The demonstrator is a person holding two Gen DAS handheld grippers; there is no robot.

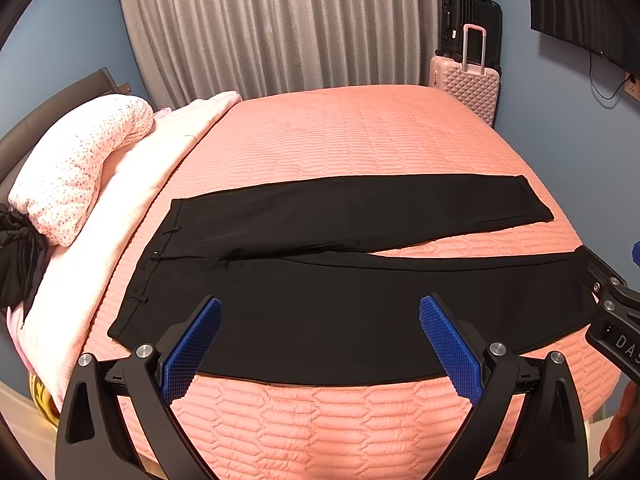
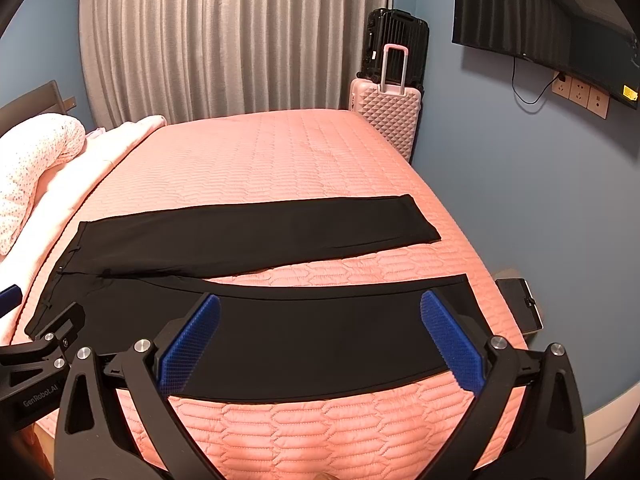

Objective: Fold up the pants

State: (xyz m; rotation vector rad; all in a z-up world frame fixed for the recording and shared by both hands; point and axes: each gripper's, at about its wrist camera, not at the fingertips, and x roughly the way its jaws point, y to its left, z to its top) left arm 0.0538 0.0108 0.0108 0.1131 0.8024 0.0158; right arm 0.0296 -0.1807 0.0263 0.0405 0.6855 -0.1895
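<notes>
Black pants [image 1: 320,280] lie flat across the pink quilted bed [image 1: 340,140], waistband at the left, both legs running right and spread apart in a V. They also show in the right wrist view [image 2: 260,236]. My left gripper [image 1: 320,312] is open, hovering over the near leg close to the waist end. My right gripper [image 2: 320,312] is open, hovering over the near leg toward its hem. Each gripper's body shows at the edge of the other's view: the right one [image 1: 612,312], the left one [image 2: 52,344].
A rolled pink duvet and pillow [image 1: 80,168] lie along the bed's left side. A pink suitcase [image 1: 468,84] and a black one [image 1: 472,24] stand at the far right corner. A wall TV [image 2: 540,24] and sockets are on the right wall.
</notes>
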